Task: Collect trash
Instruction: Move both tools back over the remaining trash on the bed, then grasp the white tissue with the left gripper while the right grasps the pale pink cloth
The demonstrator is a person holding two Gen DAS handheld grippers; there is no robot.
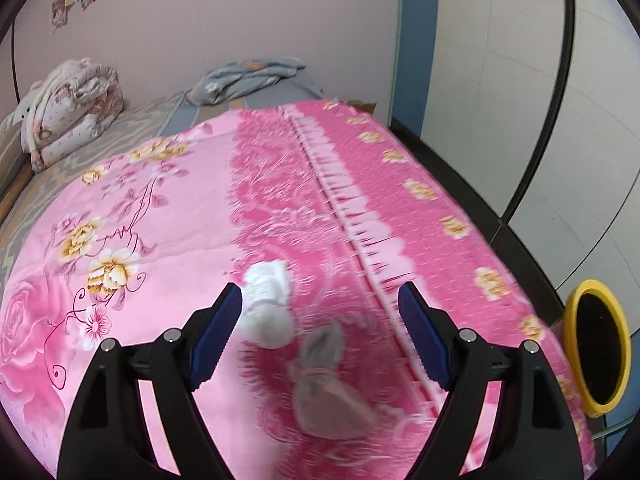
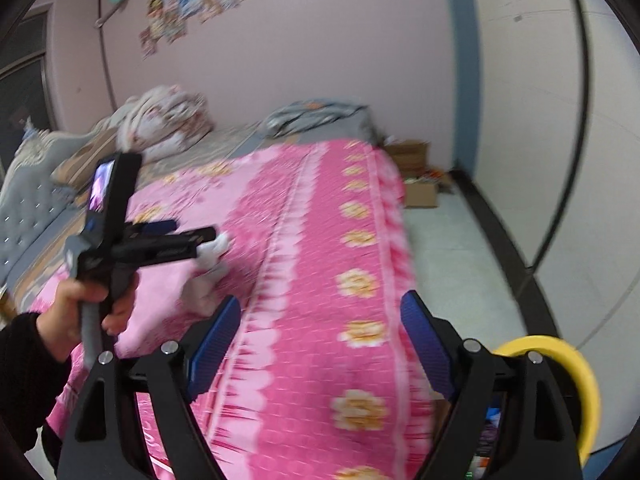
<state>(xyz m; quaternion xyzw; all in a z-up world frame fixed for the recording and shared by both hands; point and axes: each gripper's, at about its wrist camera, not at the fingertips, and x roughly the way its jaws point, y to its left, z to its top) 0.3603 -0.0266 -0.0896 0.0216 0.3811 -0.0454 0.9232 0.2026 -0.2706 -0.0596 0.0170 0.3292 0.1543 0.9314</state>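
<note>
Two crumpled wads lie on the pink flowered bedspread [image 1: 168,216]: a white one [image 1: 268,304] and a grey-beige one [image 1: 326,384] nearer the camera. My left gripper [image 1: 320,300] is open and empty, hovering just above them, with the white wad beside its left finger. In the right wrist view the left gripper [image 2: 208,236] is seen from the side, over the wads [image 2: 208,268]. My right gripper [image 2: 320,316] is open and empty above the bed's right side. A yellow-rimmed bin [image 1: 598,344] stands on the floor by the bed; it also shows in the right wrist view [image 2: 568,380].
Folded quilts [image 1: 72,108] and a grey blanket [image 1: 248,78] lie at the bed's far end by the pink wall. Cardboard boxes [image 2: 416,176] sit on the floor in the far corner. White wardrobe doors [image 1: 520,80] run along the right.
</note>
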